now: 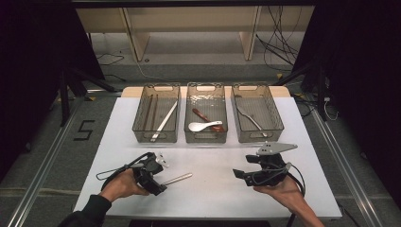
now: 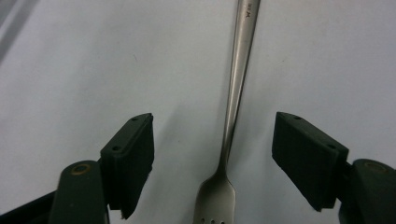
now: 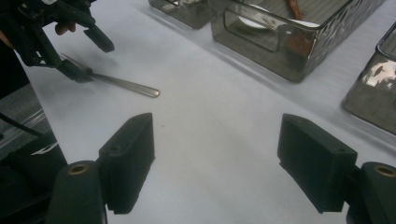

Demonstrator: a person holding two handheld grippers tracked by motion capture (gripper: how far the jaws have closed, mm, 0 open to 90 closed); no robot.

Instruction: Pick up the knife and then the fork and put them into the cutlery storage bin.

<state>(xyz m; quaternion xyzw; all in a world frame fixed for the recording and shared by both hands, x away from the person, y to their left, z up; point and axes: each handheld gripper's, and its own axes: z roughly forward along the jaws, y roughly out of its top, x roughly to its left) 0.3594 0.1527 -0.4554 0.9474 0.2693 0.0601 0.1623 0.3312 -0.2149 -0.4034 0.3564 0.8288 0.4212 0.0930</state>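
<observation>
Fork point(image 2: 233, 116) between left gripper's point(image 2: 212, 158) parted fingers point(image 2: 130, 158)

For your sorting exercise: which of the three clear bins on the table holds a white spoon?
The middle bin. A white spoon lies in it beside a brown one, while the left bin and right bin hold only slim metal cutlery.

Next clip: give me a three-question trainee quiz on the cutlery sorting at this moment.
1. True or false: the left gripper is already clamped on the fork.
2. Which bin holds the white spoon? A left bin, B middle bin, C right bin.
3. What lies between the right gripper's jaws?

Key:
1. False. The fork lies between open jaws, with the pads clear of it.
2. B, the middle bin, beside a brown spoon.
3. Nothing but bare table.
</observation>
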